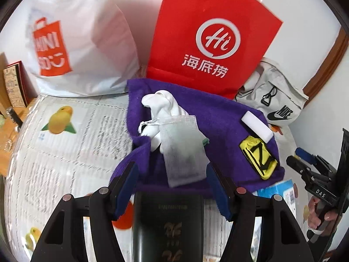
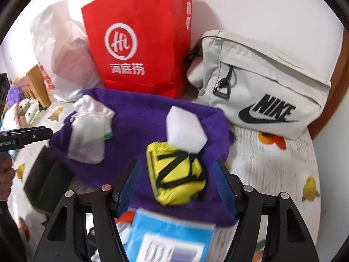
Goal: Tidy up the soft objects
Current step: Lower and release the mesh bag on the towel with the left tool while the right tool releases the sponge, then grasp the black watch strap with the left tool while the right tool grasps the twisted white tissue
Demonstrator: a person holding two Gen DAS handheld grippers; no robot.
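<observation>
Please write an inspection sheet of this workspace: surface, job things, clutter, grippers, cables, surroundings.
Surface: fruit-print cloth covers the table.
Job's things: purple towel carries a mesh pouch, white socks, white sponge and yellow pouch.
Clutter: black box, blue packet.
Grippers: left gripper and right gripper open, holding nothing.
Cables: nothing seen.
Surroundings: red bag, white plastic bag, grey bag against the wall.
</observation>
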